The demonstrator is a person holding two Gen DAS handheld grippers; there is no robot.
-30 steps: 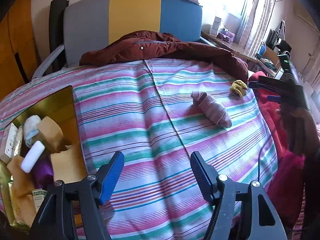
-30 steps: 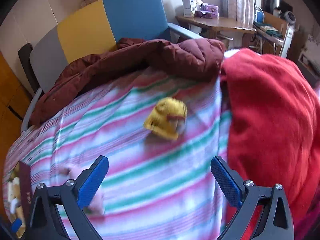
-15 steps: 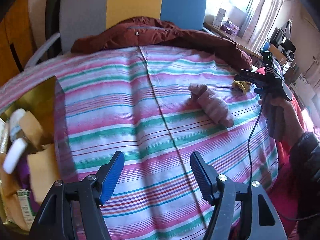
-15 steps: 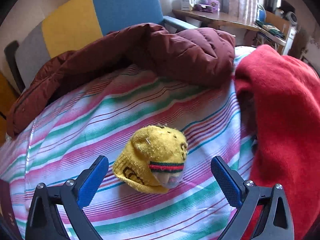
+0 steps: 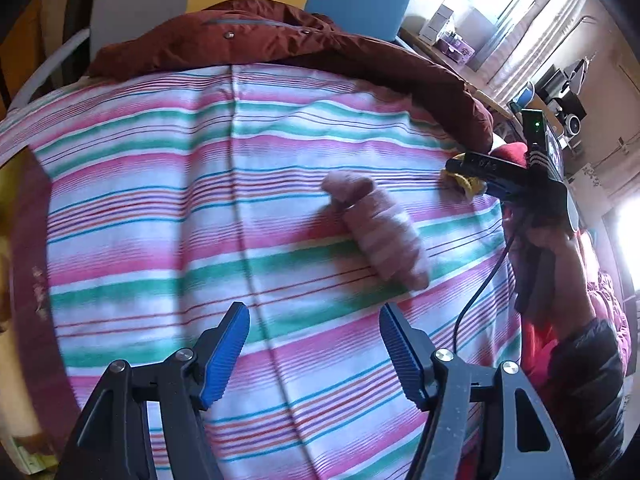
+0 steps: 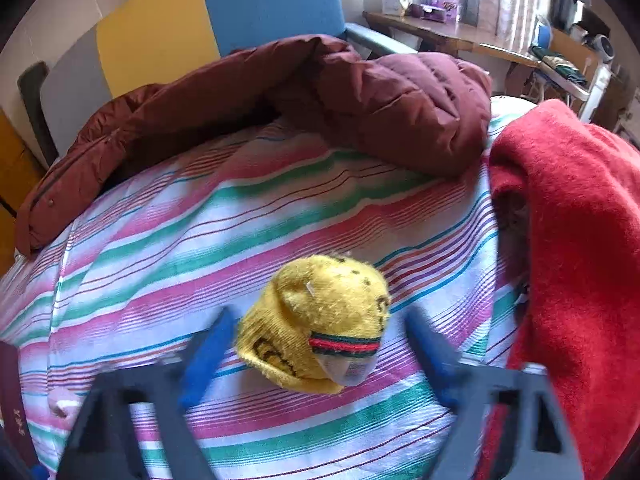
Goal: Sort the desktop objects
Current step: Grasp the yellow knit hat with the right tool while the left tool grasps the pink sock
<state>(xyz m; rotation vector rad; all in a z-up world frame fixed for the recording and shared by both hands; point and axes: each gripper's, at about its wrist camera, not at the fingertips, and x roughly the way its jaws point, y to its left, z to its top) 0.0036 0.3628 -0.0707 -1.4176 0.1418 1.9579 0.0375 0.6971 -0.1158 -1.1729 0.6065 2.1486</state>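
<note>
A yellow rolled sock [image 6: 320, 320] with a red-green band lies on the striped bedspread [image 6: 200, 240], between the fingers of my right gripper [image 6: 316, 344], whose jaws are blurred and closing around it with a gap left on each side. It shows partly hidden in the left wrist view [image 5: 472, 184]. A pink striped rolled sock [image 5: 380, 228] lies mid-bed, ahead and right of my left gripper [image 5: 314, 344], which is open, empty and above the bedspread [image 5: 160, 200].
A maroon puffer jacket [image 6: 360, 100] lies across the far side of the bed. A red blanket [image 6: 580, 260] is heaped at the right. A box edge [image 5: 16, 240] sits at the far left. A desk [image 6: 440, 32] stands beyond.
My right gripper has moved forward onto the yellow sock and its jaws have narrowed. My left gripper has moved forward and right toward the pink sock; the box has slid out of view.
</note>
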